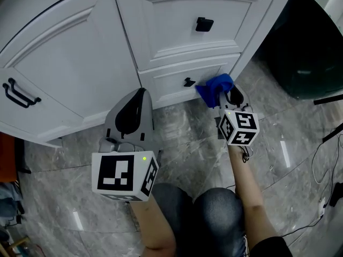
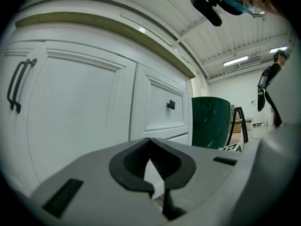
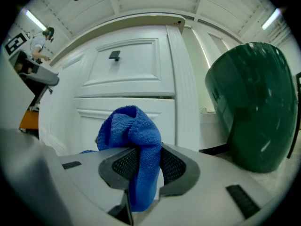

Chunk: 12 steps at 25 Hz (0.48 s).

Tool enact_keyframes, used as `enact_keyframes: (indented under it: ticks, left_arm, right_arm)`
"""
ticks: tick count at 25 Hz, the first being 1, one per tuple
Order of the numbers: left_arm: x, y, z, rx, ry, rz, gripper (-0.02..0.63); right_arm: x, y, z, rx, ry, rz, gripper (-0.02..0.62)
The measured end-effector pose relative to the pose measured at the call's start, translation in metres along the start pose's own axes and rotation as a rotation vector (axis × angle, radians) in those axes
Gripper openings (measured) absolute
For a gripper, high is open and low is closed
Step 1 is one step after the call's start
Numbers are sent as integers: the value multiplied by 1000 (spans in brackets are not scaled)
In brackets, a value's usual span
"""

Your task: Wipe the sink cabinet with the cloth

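Observation:
The white sink cabinet fills the upper head view, with a door on the left and two drawers on the right. My right gripper is shut on a blue cloth, holding it against the lower drawer beside its black handle. In the right gripper view the blue cloth bunches up between the jaws in front of the lower drawer. My left gripper hangs near the cabinet's base, shut with nothing in it; its jaws meet before the cabinet.
A dark green bin stands right of the cabinet, also seen as the bin. The door has a black bar handle, the upper drawer a black knob. Grey marble floor lies below; cables trail at the right.

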State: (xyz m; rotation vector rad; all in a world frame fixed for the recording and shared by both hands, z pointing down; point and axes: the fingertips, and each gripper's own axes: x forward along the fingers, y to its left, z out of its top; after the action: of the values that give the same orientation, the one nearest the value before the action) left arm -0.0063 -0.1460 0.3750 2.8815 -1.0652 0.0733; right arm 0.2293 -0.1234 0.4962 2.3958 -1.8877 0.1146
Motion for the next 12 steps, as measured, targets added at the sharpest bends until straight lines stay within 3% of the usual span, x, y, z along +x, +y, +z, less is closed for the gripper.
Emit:
enact_keyframes:
  ticks: [6, 12]
  left_arm:
    - [-7, 8, 2, 38, 11, 40, 0]
    - [-13, 18, 1, 66, 23, 63, 0]
  right_arm:
    - [-12, 94, -13, 31, 32, 249, 115]
    - [-4, 185, -28, -102, 73, 458, 115]
